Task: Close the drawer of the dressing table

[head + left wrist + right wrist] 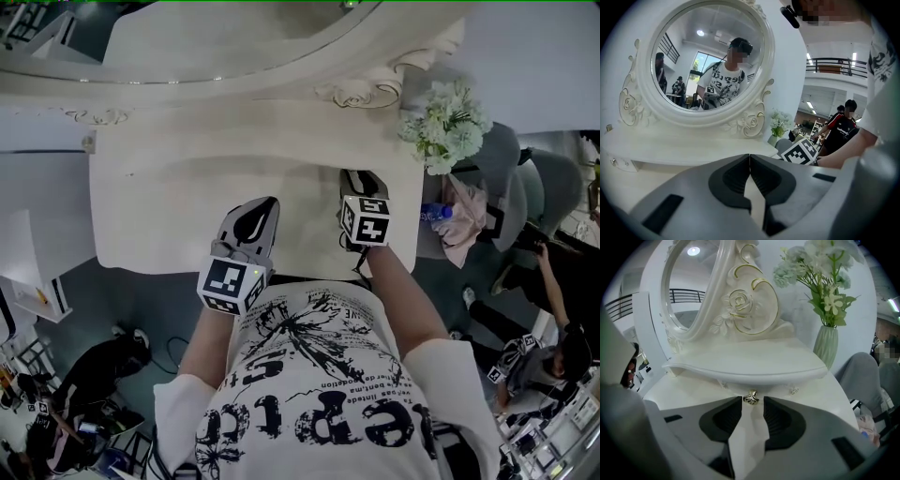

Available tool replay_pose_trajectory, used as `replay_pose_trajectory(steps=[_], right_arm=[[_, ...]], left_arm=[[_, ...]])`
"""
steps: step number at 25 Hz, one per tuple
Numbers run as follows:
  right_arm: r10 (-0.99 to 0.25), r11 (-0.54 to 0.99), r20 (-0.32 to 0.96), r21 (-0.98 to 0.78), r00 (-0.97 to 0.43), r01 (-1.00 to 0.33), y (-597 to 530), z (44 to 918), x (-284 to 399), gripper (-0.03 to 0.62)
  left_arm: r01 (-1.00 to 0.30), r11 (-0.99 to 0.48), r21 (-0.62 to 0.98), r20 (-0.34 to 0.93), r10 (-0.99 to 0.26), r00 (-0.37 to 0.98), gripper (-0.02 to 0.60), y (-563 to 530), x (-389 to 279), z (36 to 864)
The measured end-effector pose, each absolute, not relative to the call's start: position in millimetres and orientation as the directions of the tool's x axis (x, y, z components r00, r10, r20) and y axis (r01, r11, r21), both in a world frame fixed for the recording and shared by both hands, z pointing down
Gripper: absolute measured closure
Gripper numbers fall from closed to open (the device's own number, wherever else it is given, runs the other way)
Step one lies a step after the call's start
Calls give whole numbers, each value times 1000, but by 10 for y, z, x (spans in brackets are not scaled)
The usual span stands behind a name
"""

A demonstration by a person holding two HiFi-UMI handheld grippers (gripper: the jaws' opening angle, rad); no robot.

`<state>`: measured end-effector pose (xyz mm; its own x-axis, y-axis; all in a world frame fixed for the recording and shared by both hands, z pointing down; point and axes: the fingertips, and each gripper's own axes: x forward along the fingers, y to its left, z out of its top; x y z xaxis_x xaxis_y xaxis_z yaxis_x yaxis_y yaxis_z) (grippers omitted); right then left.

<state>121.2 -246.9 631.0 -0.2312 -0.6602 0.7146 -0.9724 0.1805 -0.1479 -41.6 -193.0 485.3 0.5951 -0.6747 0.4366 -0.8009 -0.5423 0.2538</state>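
Note:
The white dressing table (169,202) lies below me, its oval mirror (187,47) at the far side. In the right gripper view a small gold drawer knob (751,398) sticks out from a drawer front tucked under the raised shelf ledge (750,369). My right gripper (752,401) is open, and the knob sits between its fingertips with a gap on the right side. From above, the right gripper (356,178) reaches over the table's right part. My left gripper (749,159) is shut with nothing in it and hovers over the tabletop front (262,204).
A pale green vase of white flowers (826,345) stands on the table's right end (445,127). Grey chairs (553,187), a pink cloth (464,225) and a water bottle (436,214) are to the right, with people beyond. A black bag (103,366) lies on the floor at left.

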Motion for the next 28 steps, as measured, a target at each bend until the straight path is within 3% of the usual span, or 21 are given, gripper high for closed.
replay_pose_trajectory(steps=[6,9,12,21,28], right_arm=[[-695,216,670,-151,-261,-965,-2252,5990,1282,456],[-747,254,602,-133,-282,-958,-2212,5670,1324,544],[-798,300,514,-116,-315,-947,-2248,5341,1339,568],[-887,415,192,-64,-419,-908,-2162,4211,1231,577],[-891,450,71,9,-448,-893,-1999,3770,1283,577]], left_arm=[[-795,-563,228,408,-686,603,562,-1983,-239,4765],[-789,-576,213,387,-692,609,561,-2006,-153,4693],[-789,-586,184,355,-709,610,561,-2014,-76,4607],[-805,-584,103,242,-770,590,561,-1988,-69,4052],[-835,-545,77,173,-818,549,561,-2004,-240,3743]])
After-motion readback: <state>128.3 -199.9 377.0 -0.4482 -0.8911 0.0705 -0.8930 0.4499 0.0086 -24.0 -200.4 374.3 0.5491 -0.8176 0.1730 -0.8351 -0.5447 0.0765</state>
